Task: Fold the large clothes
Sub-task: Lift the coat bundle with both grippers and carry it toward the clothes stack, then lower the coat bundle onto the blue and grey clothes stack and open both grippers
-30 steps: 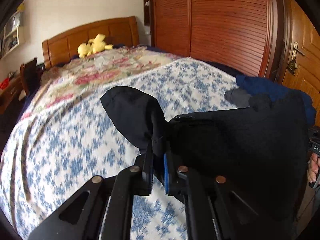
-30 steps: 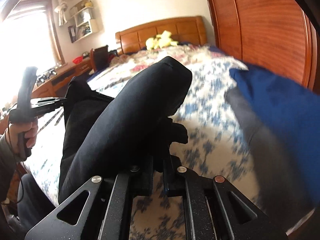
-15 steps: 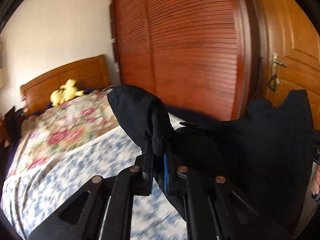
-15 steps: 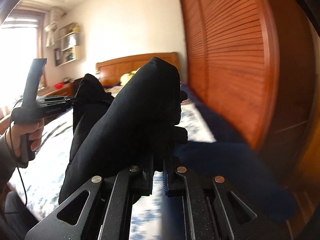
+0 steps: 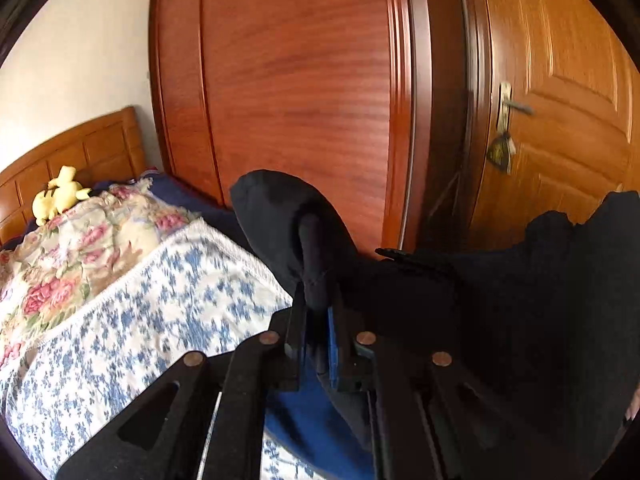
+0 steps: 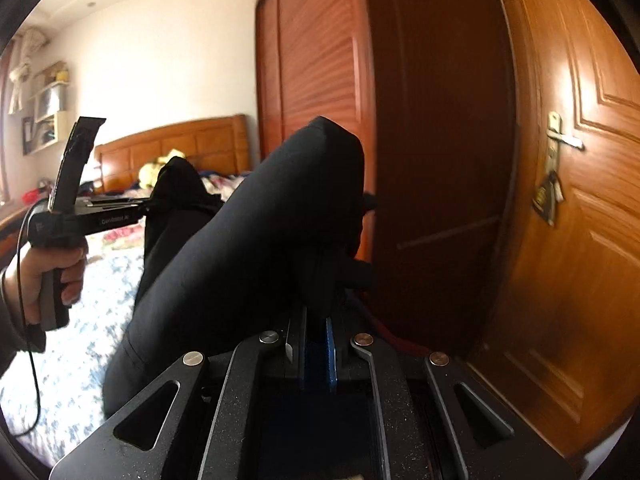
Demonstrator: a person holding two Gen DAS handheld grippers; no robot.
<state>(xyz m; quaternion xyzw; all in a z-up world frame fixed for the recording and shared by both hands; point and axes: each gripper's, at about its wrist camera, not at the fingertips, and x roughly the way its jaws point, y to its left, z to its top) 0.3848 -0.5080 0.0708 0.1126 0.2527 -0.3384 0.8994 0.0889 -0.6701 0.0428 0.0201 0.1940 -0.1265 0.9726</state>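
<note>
Above the bed [image 5: 120, 320], a black garment [image 6: 248, 248] hung stretched between the two grippers, clear of the bedding. From the left wrist view, the left gripper [image 5: 316, 312] was clenched on a bunched fold of the dark cloth, which rose in a rounded hump above its fingers [image 5: 298, 320] and then spread away to the right as a wide black sheet. From the right wrist view, the right gripper [image 6: 316, 320] was likewise clamped tight on another gathered part of the same garment, with the cloth bulging up and over its tips and sloping down to the left. In that view a person's left hand [image 6: 48, 272] gripped the handle of the left gripper, a thin cable trailing from it, and the cloth drooped from its far end.

No box, basket or drawer showed in either view, so nothing could be said of contents. A blue and white flowered cover lay over the near part of the bed, with a pink floral quilt [image 5: 80, 248] beyond it and a yellow plush toy [image 5: 60, 196] by the wooden headboard [image 5: 80, 152]. A piece of blue cloth [image 5: 304, 420] lay under the left gripper. Close behind the garment stood a reddish wooden wardrobe [image 5: 300, 80] and, right of it, a wooden door [image 6: 580, 220] with a metal handle [image 6: 564, 140] and a tag hanging below. Wall shelves [image 6: 48, 116] sat at the far left.
</note>
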